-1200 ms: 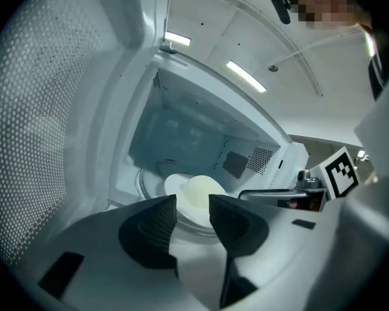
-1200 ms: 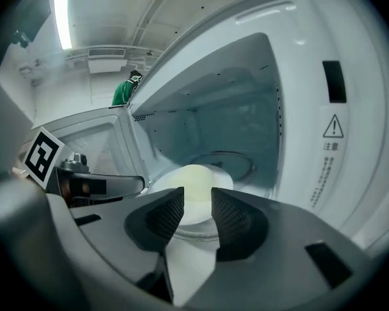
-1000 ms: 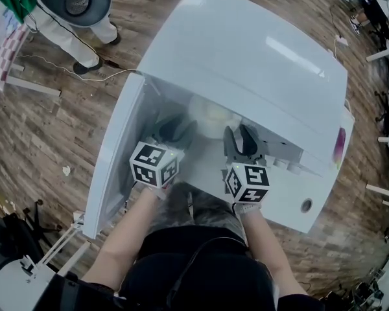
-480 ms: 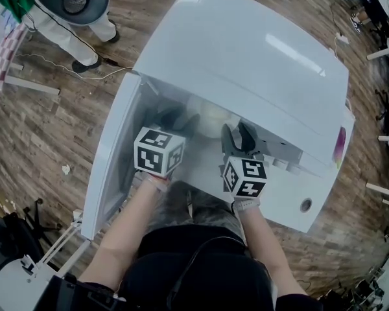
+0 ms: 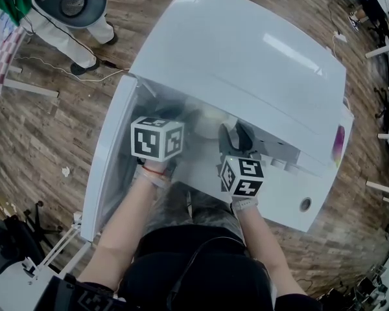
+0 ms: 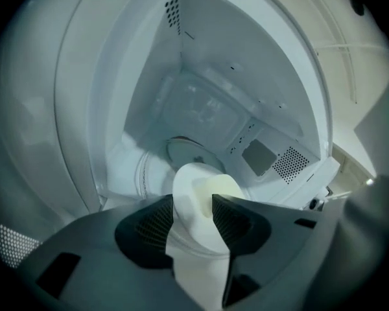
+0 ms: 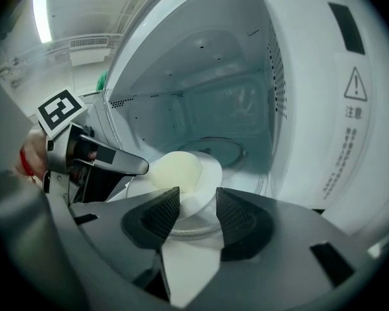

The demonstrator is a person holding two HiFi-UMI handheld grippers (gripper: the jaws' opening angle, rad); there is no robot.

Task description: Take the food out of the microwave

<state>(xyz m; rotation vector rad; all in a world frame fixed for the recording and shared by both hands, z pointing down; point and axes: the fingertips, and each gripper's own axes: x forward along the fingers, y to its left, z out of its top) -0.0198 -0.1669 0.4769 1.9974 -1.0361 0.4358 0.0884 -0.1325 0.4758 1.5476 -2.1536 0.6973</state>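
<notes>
The white microwave (image 5: pixel 246 44) stands with its door (image 5: pixel 113 154) swung out to the left. Inside, a pale yellow round of food (image 7: pixel 175 170) lies on a white plate (image 7: pixel 209 173) over the glass turntable (image 7: pixel 215 149). My left gripper (image 6: pixel 193 216) is open at the cavity mouth, with the plate's (image 6: pixel 188 193) near rim and the food (image 6: pixel 220 188) showing between its pads. My right gripper (image 7: pixel 198 209) is open too, its pads on either side of the plate's front rim. In the head view the left gripper's cube (image 5: pixel 157 138) hides its fingers; the right gripper (image 5: pixel 236 131) reaches in beside it.
The control panel with a knob (image 5: pixel 305 205) lies right of the cavity, and a warning label (image 7: pixel 351 109) is on the right frame. A person in white (image 5: pixel 71 11) stands at the top left on the wood floor, with a cable (image 5: pixel 65 67) nearby.
My left gripper has rolled and its cube has shifted a little up and right at the cavity mouth. The right gripper has hardly moved.
</notes>
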